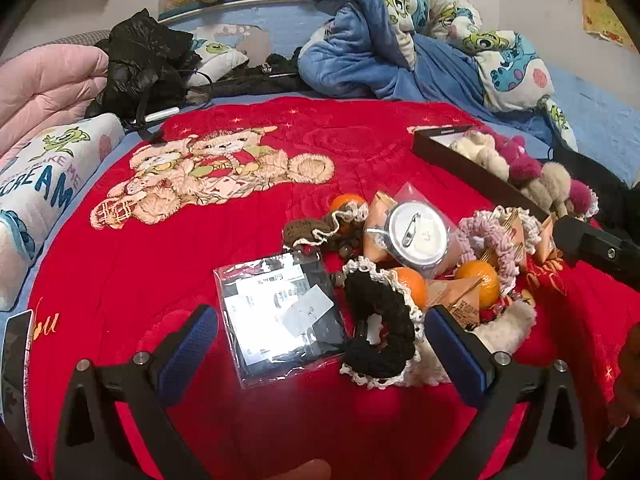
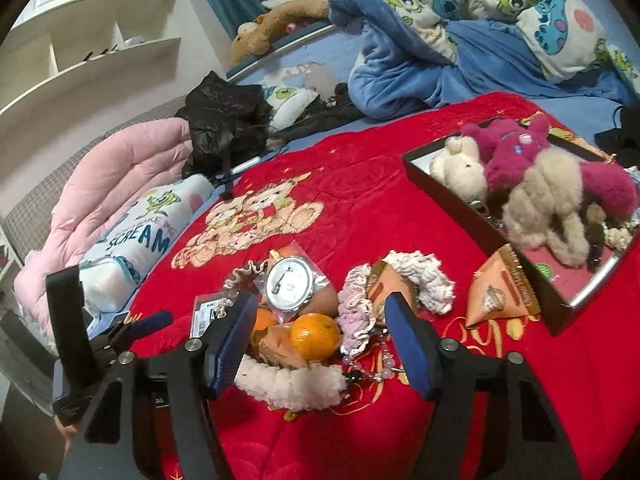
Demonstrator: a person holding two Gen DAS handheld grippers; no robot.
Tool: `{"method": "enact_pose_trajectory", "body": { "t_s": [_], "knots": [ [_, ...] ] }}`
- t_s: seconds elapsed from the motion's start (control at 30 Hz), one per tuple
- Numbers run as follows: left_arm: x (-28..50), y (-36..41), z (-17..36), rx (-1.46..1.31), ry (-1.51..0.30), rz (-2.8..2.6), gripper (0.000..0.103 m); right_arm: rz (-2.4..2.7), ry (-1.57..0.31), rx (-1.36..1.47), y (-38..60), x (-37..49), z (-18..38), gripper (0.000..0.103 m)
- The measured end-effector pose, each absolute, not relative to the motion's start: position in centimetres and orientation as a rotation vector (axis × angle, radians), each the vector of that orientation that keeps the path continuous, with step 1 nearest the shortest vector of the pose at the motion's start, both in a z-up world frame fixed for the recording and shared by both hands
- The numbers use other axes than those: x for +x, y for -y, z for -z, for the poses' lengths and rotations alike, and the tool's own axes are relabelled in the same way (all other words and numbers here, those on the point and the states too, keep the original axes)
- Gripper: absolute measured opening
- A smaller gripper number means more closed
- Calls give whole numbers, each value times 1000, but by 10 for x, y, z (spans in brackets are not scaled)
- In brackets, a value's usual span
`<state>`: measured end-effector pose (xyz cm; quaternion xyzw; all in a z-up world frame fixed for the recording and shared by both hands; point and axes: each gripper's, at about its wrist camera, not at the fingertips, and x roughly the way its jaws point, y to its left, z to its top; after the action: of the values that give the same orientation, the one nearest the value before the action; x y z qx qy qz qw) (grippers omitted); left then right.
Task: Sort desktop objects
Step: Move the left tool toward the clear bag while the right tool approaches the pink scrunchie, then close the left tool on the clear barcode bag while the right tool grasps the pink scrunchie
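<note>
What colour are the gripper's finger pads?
Blue pads, clearest in the right wrist view.

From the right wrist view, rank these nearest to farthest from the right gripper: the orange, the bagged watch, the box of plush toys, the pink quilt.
1. Orange, between the fingers of the right gripper, just ahead.
2. Bagged watch, right behind the orange.
3. Box of plush toys, farther off, to the right.
4. Pink quilt, far left at the bed's edge; its rank against the box is too close to call.
</note>
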<state>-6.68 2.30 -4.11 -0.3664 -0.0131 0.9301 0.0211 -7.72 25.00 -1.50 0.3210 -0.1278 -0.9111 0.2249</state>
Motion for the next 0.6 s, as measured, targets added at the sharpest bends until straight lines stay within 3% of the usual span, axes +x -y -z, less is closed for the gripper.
{"method": "enact_pose_trajectory", "body": {
  "t_s": [0.13, 0.27, 0.37, 0.6],
  "knots": [
    [-70, -26, 45, -1151, -6, -2895, 103, 2508, 342, 919, -243, -84, 23, 66],
    [-74, -28, 53, -1186, -67, -2924, 103, 2475, 373, 998, -242, -93, 38, 56],
    [-77, -24, 57, -1199, -32, -2909, 103, 2465, 391, 1056, -241, -99, 49, 50],
    [-84, -13, 68, -1246, 86, -2871, 103, 2460, 385, 1083, -236, -104, 55, 49]
  ]
}}
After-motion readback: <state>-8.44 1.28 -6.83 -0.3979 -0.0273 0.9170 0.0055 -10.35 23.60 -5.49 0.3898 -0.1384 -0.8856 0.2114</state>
